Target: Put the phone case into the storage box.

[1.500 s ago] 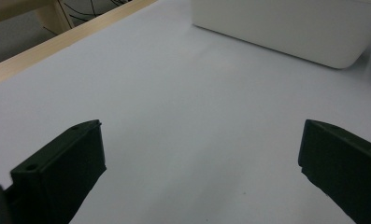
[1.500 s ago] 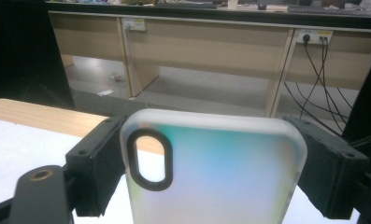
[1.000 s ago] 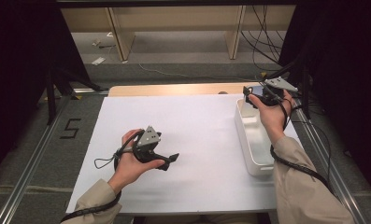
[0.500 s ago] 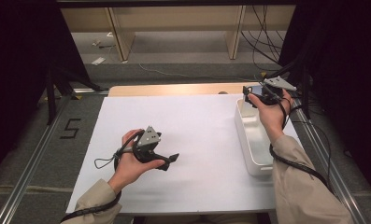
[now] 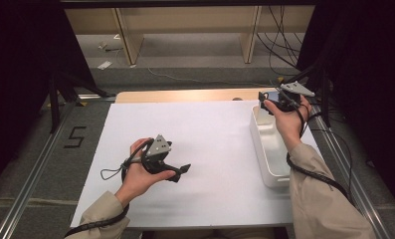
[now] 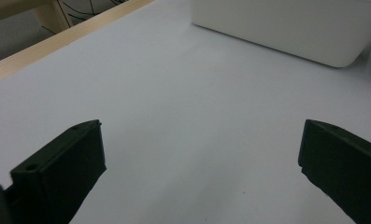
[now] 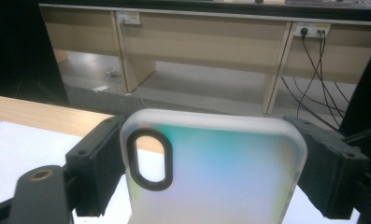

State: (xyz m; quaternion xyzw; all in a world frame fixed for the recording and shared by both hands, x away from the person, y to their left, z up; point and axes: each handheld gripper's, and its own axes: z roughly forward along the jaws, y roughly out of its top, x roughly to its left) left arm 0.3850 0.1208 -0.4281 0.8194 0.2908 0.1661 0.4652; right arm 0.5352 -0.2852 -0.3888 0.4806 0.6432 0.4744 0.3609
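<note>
My right gripper (image 5: 263, 101) hangs above the far end of a white bin (image 5: 257, 145) at the table's right side. It is shut on a translucent phone case (image 7: 211, 172) with a pale green-to-pink sheen and an oval camera cutout. The case stands upright between the two black jaws of the right gripper (image 7: 211, 140). My left gripper (image 5: 181, 173) rests low over the white table sheet (image 5: 210, 129) at the front left, pointing right. Seen from the left gripper (image 6: 202, 135) itself, the jaws stand wide apart with nothing between them, and the bin (image 6: 286, 28) lies ahead.
A strip of wooden table edge (image 5: 185, 95) runs behind the white sheet. Beyond it are wooden furniture legs (image 5: 128, 37) and loose cables (image 5: 279, 40) on the floor. Metal rails (image 5: 31, 184) flank the table.
</note>
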